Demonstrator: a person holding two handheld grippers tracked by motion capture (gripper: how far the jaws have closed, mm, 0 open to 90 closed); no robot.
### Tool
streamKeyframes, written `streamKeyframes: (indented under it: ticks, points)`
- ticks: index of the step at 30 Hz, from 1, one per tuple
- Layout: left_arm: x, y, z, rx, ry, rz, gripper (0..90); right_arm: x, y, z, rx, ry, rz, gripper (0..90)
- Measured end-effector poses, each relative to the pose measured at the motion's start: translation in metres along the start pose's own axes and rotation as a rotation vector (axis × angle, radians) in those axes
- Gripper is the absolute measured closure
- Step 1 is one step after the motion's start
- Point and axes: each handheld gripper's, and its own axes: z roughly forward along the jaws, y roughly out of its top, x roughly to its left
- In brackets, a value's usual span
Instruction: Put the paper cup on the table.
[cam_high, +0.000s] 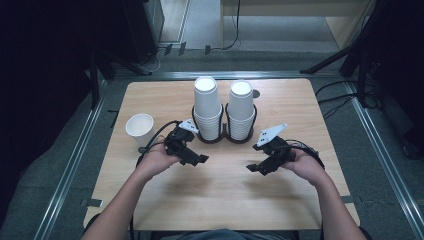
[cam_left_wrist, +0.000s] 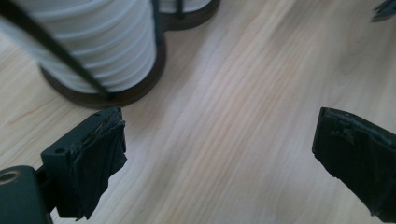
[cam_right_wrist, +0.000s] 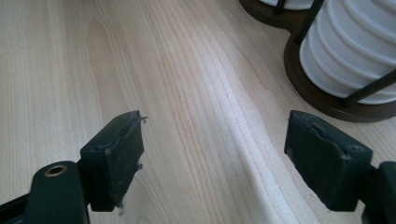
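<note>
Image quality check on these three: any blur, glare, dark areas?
High view: floor dark at the edges, table evenly lit, cup stacks slightly blown out. Left gripper view: cups and fingers soft. Right gripper view: wood grain sharp, fingers soft.

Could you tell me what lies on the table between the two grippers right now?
Nothing: in the high view, bare wooden table separates the left gripper from the right gripper.
</note>
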Motion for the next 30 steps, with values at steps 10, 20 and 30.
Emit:
streamKeyframes:
  ticks: [10, 20, 30]
  points:
    - [-0.014, 0.009, 0.008, -0.018, 0.014, 0.019, 2.9, 0.002, 0.002, 0.003, 0.008, 0.013, 0.002, 19.7]
    - [-0.025, 0.018, 0.013, -0.052, 0.022, 0.019, 2.9, 0.006, 0.007, 0.003, -0.019, 0.027, -0.004, 19.6]
    - [-0.032, 0.022, 0.017, -0.067, 0.027, 0.039, 2.9, 0.007, 0.010, 0.004, -0.018, 0.037, -0.004, 19.6]
